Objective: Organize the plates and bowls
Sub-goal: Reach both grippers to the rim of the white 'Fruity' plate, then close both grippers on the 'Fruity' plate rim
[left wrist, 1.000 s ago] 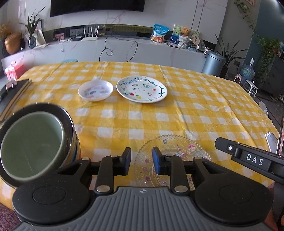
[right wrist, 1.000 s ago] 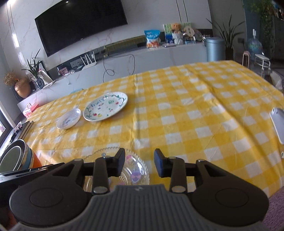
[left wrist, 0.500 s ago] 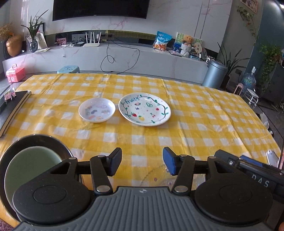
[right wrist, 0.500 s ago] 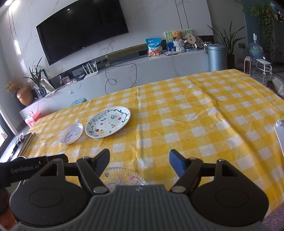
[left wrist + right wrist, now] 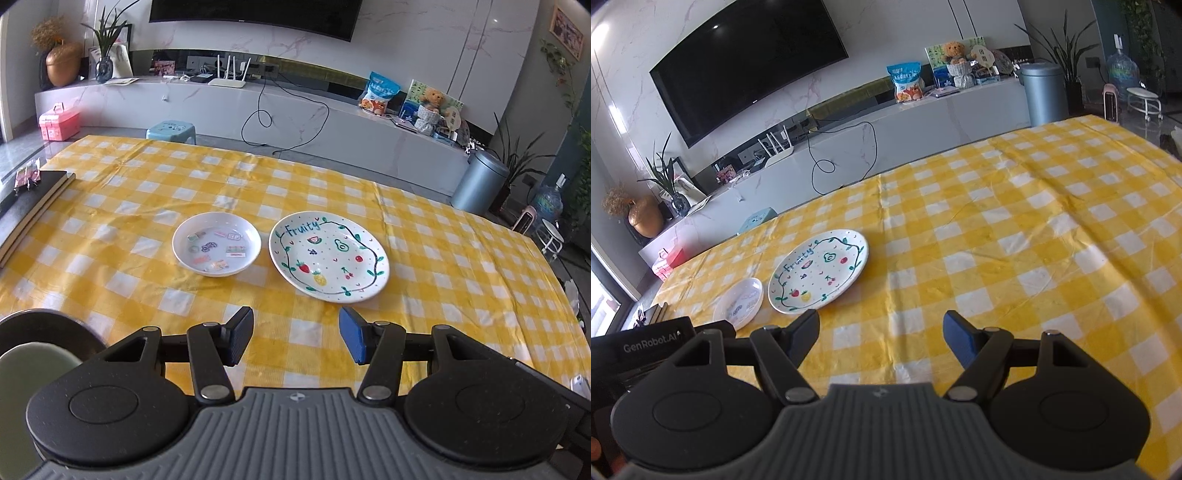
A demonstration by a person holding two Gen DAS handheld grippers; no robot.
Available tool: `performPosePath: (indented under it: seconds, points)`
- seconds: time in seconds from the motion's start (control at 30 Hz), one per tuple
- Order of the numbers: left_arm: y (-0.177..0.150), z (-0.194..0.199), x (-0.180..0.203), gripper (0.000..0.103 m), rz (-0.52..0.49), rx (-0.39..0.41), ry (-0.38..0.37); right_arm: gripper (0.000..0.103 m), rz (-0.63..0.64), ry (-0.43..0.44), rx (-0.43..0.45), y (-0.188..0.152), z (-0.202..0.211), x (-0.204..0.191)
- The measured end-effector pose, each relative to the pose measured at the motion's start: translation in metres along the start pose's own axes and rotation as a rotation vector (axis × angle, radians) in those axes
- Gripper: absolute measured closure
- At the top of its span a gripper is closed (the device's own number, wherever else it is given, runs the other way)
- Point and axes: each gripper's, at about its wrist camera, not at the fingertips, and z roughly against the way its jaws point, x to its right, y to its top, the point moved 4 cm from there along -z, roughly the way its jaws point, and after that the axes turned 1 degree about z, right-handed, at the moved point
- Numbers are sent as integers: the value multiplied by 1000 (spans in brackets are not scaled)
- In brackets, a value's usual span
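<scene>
On the yellow checked tablecloth (image 5: 443, 258) lie a small white dish with stickers (image 5: 216, 249) and, right beside it, a larger white plate painted "Fruity" (image 5: 328, 261). Both lie well beyond my left gripper (image 5: 296, 339), which is open over bare cloth with nothing between its fingers. A green bowl nested in a dark bowl (image 5: 22, 365) shows at the lower left, partly hidden by the gripper body. In the right wrist view my right gripper (image 5: 880, 334) is open and empty too. The Fruity plate (image 5: 819, 269) and small dish (image 5: 738, 302) lie ahead to its left.
Dark notebooks (image 5: 26, 206) lie on the table's left edge. The left gripper's body (image 5: 646, 347) fills the lower left of the right wrist view. Beyond the table's far edge stand a blue stool (image 5: 170, 130), a grey bin (image 5: 480, 181) and a long white cabinet.
Both grippers have opened wider and drawn back over the table. The clear glass plate that lay under the fingers has dropped out of view, and less of the nested bowls shows.
</scene>
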Motion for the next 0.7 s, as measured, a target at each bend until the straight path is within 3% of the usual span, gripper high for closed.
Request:
performPosePath:
  seconds: [0.33, 0.53, 0.7]
  points:
    - [16, -33, -5, 41, 113, 6, -12, 31, -19, 7, -31, 17, -47, -7]
    - [15, -59, -11, 43, 168, -14, 14, 45, -37, 36, -56, 27, -79, -10]
    - [17, -78, -15, 54, 217, -27, 10, 58, -44, 54, -83, 32, -105, -14]
